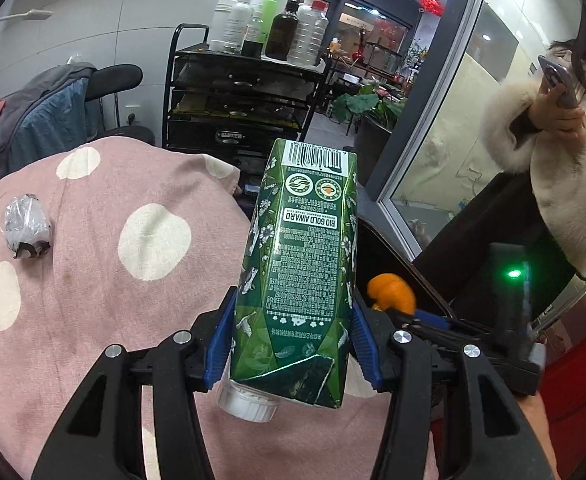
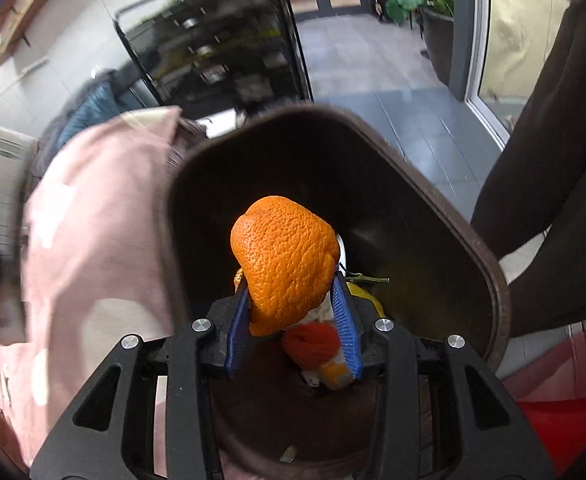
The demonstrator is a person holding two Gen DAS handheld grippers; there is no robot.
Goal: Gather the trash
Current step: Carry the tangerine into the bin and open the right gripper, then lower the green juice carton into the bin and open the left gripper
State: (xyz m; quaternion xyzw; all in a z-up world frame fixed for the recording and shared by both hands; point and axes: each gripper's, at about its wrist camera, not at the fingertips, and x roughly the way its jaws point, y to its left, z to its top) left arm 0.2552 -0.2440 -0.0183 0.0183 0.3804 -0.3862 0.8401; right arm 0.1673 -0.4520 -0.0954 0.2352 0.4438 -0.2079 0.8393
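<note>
The right gripper [image 2: 293, 312] is clamped on the orange peel [image 2: 287, 264], held directly above the open mouth of the dark bin [image 2: 473, 240]; release drops it straight in. The left gripper [image 1: 289, 340] is clamped on the green carton [image 1: 301, 272], long axis pointing to 12 o'clock, cap end nearest the camera. The bin [image 1: 393, 248] lies at its 2 o'clock. 1 crumpled wrapper [image 1: 27, 226] rests on the pink cloth [image 1: 113, 300] at 10 o'clock.

The bin [image 2: 489, 280] mouth is wide open with just scraps [image 2: 313, 344] low inside, pink bedding [image 2: 93, 240] crowding its left rim.
</note>
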